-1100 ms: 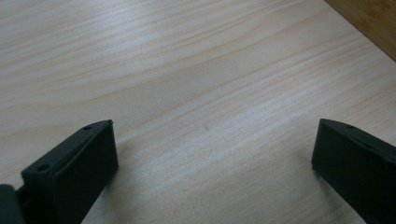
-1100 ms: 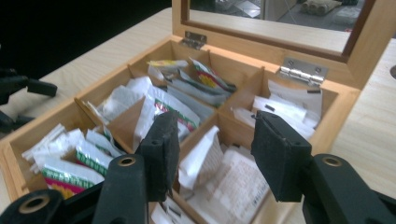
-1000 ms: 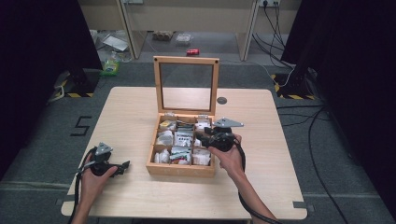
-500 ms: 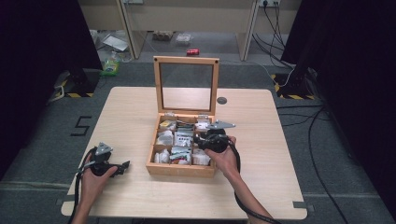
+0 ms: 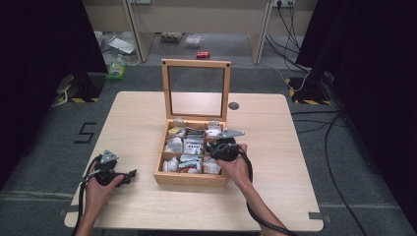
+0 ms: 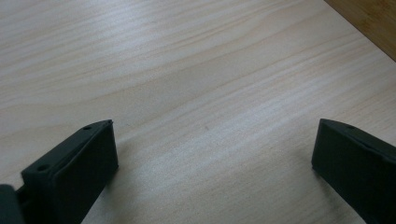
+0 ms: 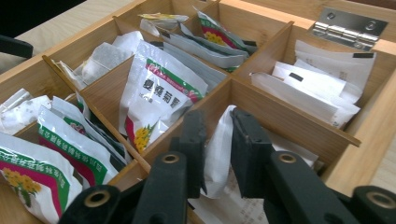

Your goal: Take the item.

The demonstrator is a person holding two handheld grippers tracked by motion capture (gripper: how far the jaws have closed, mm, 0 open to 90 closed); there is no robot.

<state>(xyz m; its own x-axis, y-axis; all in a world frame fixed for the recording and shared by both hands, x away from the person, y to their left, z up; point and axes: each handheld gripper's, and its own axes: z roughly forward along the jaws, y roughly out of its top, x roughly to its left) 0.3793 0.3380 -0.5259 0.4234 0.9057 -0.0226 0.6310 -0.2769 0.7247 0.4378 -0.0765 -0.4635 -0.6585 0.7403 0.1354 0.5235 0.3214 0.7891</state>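
We saw a white sachet (image 7: pixel 218 149) standing in the front-right compartment of the wooden box (image 5: pixel 190 179), its top edge caught between the jaws of the right hand-held gripper (image 7: pixel 219 140). The jaws had just been closing, and in the right gripper view both pads sat against the sachet, one on each side, so we took it as grasped. From the high view the right hand-held gripper (image 5: pixel 223 150) hung over the box's right side w/ the hand behind it; the sachet itself was hidden there, too small to pick out.

The right gripper view gave us detail the high view lacked: a white packet w/ red and green print (image 7: pixel 159 95) leaning in the middle compartment, similar printed packets (image 7: pixel 60 149) in the compartment nearer the camera, plain white sachets (image 7: pixel 317 88) beyond the divider, and a metal hinge (image 7: pixel 348 23) on the back rim.

The high view alone showed the glass-paned lid (image 5: pixel 196 88) standing upright at the back, and the box mid-bench (image 5: pixel 137 118).

The left hand-held gripper (image 5: pixel 129 175) lay on the bench, well apart from the box, to its left. The left gripper view showed its jaws spread wide, released, bare wood between them.
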